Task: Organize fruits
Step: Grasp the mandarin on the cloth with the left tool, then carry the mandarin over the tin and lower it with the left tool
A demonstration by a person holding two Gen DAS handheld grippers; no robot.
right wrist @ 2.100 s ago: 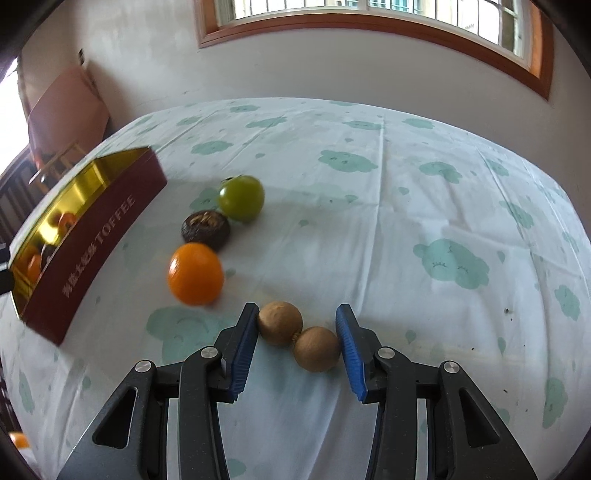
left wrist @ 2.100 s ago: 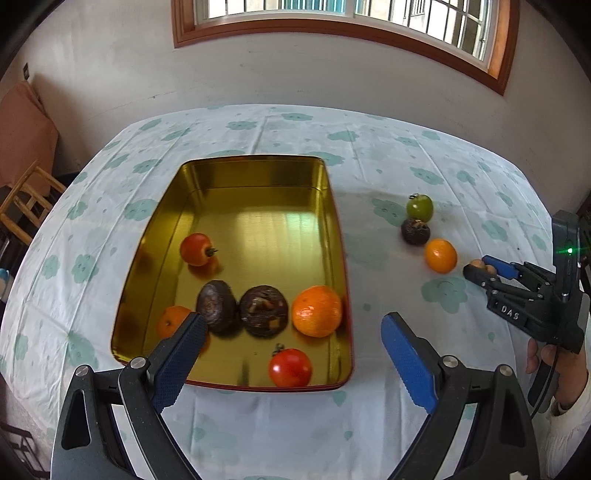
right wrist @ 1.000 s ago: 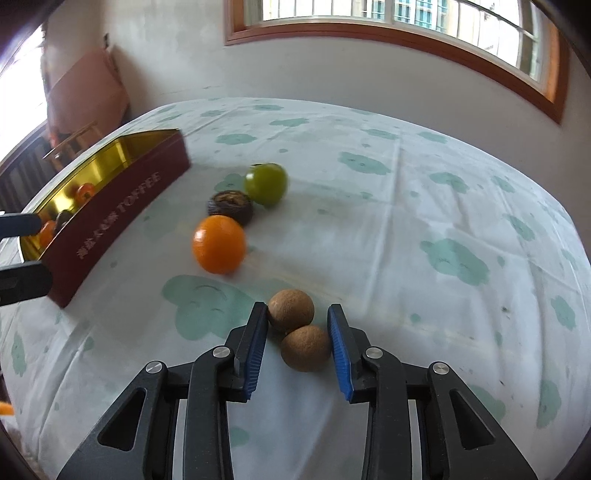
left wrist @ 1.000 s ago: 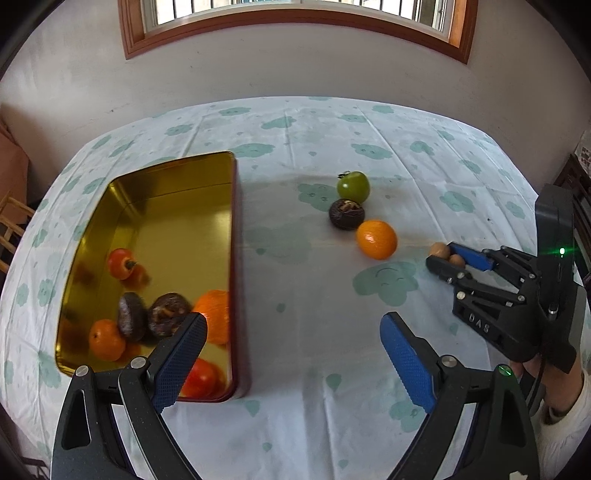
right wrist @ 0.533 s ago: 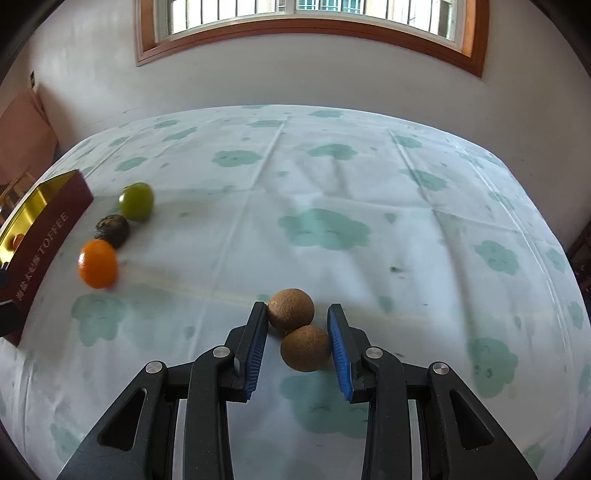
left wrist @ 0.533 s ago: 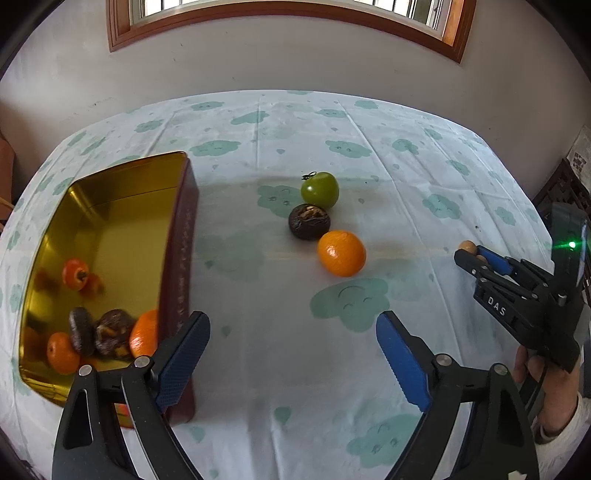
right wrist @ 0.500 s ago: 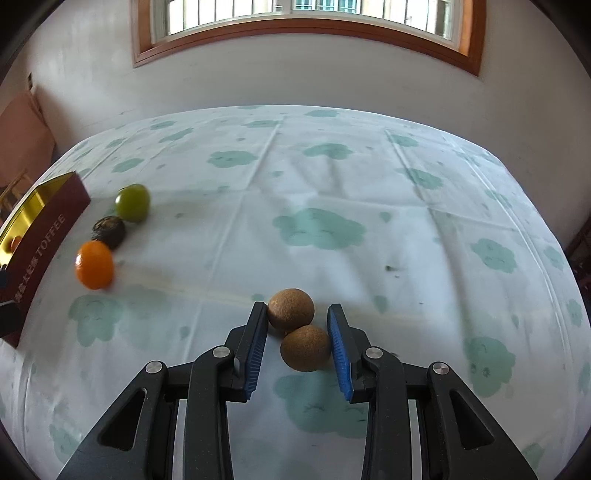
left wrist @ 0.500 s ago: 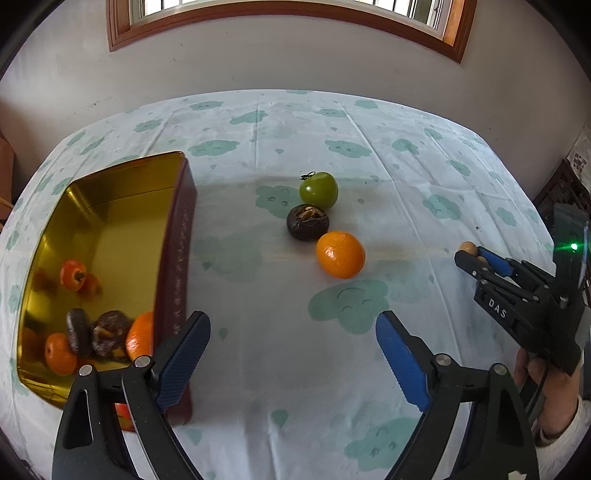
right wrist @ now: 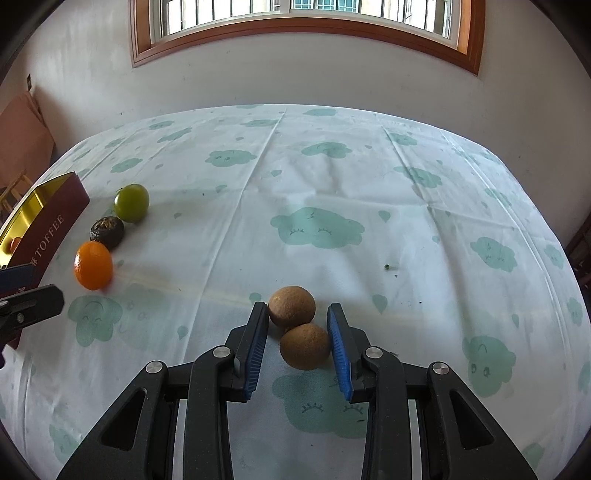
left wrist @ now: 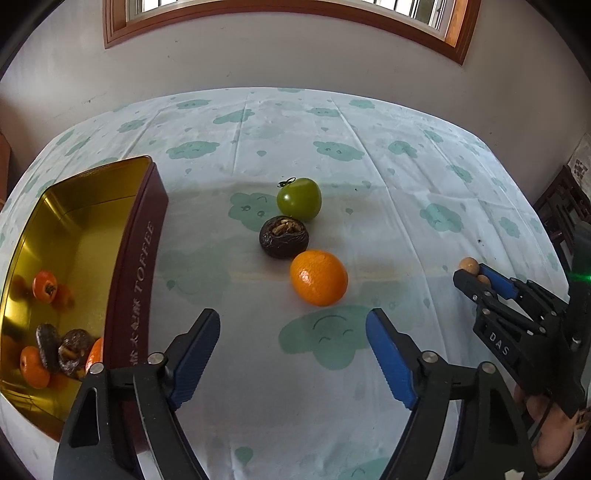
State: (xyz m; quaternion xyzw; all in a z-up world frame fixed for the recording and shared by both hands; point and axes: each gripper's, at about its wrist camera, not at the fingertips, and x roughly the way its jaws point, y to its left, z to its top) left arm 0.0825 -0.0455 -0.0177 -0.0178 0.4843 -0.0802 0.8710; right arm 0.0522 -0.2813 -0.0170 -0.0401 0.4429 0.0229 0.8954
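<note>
A gold toffee tin point(left wrist: 146, 236) at the left holds several fruits. An orange point(left wrist: 318, 277), a dark mangosteen point(left wrist: 283, 236) and a green tomato point(left wrist: 299, 199) lie in a row on the cloud-print tablecloth. My left gripper point(left wrist: 291, 354) is open and empty, just short of the orange. My right gripper point(right wrist: 297, 332) is shut on two brown longans point(right wrist: 298, 330), one fingertip against each fruit; it also shows in the left wrist view point(left wrist: 480, 278), at the right. The same three fruits show at the left in the right wrist view, the orange point(right wrist: 93, 265) nearest.
The round table's tablecloth point(right wrist: 317, 225) stretches to a white wall under a wood-framed window point(right wrist: 306, 26). Dark furniture point(left wrist: 565, 210) stands off the table's right edge. My left gripper's tips point(right wrist: 26, 306) show at the left edge of the right wrist view.
My left gripper has swung right, away from the tin, and closed in on the orange. My right gripper narrowed onto the two longans and has held them there.
</note>
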